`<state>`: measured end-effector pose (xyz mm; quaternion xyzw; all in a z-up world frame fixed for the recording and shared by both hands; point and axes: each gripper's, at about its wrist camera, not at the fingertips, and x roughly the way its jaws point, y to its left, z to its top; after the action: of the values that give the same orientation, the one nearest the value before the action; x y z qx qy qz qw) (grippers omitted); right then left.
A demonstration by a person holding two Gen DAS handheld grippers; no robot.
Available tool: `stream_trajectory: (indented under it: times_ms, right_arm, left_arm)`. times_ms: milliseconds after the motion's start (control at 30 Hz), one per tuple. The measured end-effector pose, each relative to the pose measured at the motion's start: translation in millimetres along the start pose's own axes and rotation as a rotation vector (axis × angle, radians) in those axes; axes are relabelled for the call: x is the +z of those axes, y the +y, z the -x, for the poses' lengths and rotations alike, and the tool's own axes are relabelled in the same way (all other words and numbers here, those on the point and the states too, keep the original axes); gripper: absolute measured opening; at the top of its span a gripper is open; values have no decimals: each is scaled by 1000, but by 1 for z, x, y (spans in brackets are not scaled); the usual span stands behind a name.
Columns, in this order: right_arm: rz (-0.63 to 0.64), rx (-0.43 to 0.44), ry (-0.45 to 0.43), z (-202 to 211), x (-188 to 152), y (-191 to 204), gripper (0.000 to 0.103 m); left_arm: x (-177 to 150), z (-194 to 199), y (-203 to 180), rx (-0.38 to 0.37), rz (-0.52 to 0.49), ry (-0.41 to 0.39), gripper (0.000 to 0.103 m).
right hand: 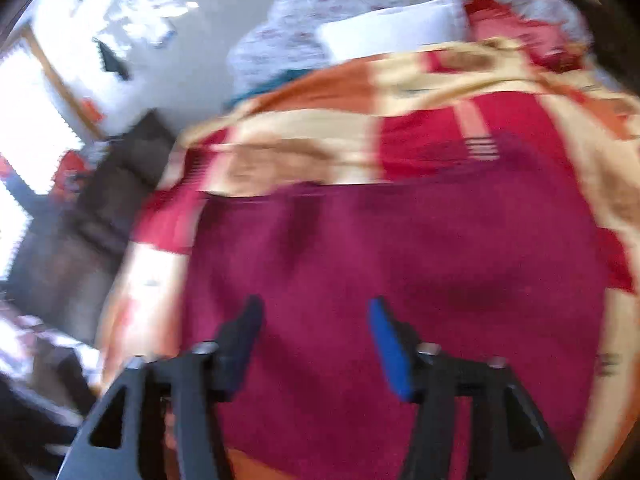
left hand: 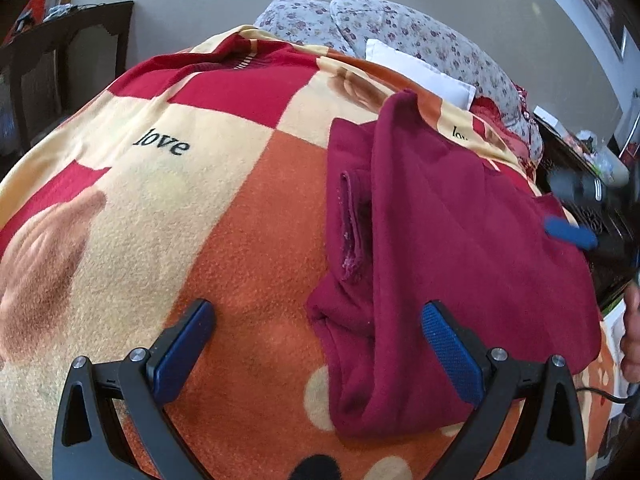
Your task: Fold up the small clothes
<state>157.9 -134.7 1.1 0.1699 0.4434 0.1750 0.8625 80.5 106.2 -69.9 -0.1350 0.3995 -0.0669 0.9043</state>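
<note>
A dark maroon fleece garment (left hand: 440, 240) lies on the patterned blanket (left hand: 180, 200), one half folded over the other with a long fold edge running down its left side. My left gripper (left hand: 316, 312) is open and empty, hovering above the garment's near left edge. My right gripper (right hand: 316, 308) is open and empty just above the garment (right hand: 400, 260); that view is motion-blurred. The right gripper's blue fingertip (left hand: 568, 232) shows at the garment's right edge in the left wrist view.
The blanket (right hand: 304, 124), in red, cream and orange checks, covers a bed. Floral pillows (left hand: 400, 28) and a white cushion (left hand: 420, 72) lie at the far end. Dark furniture (left hand: 60, 68) stands left, a cluttered dark table (left hand: 580, 168) right. A hand (left hand: 632, 336) is at the right edge.
</note>
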Motion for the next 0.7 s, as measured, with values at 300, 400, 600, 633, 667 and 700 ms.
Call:
stream_trajectory:
  times_ms: [300, 400, 600, 633, 667, 700]
  right_arm:
    - [309, -122, 246, -121, 28, 117, 84]
    - [339, -199, 282, -145, 29, 121, 85]
    - [379, -207, 355, -169, 27, 124, 99]
    - [383, -218, 361, -171, 27, 125, 100]
    - [399, -233, 370, -176, 27, 127, 100]
    - [419, -255, 380, -180, 25, 129, 100]
  left_arm:
    - [-2, -2, -2, 12, -26, 21, 103]
    - [0, -3, -1, 10, -25, 22, 103]
    - [-1, -4, -1, 9, -21, 21, 103]
    - [-1, -4, -1, 12, -24, 21, 103]
    - [-1, -4, -2, 13, -25, 20, 103]
    - [-1, -4, -2, 14, -26, 20, 103]
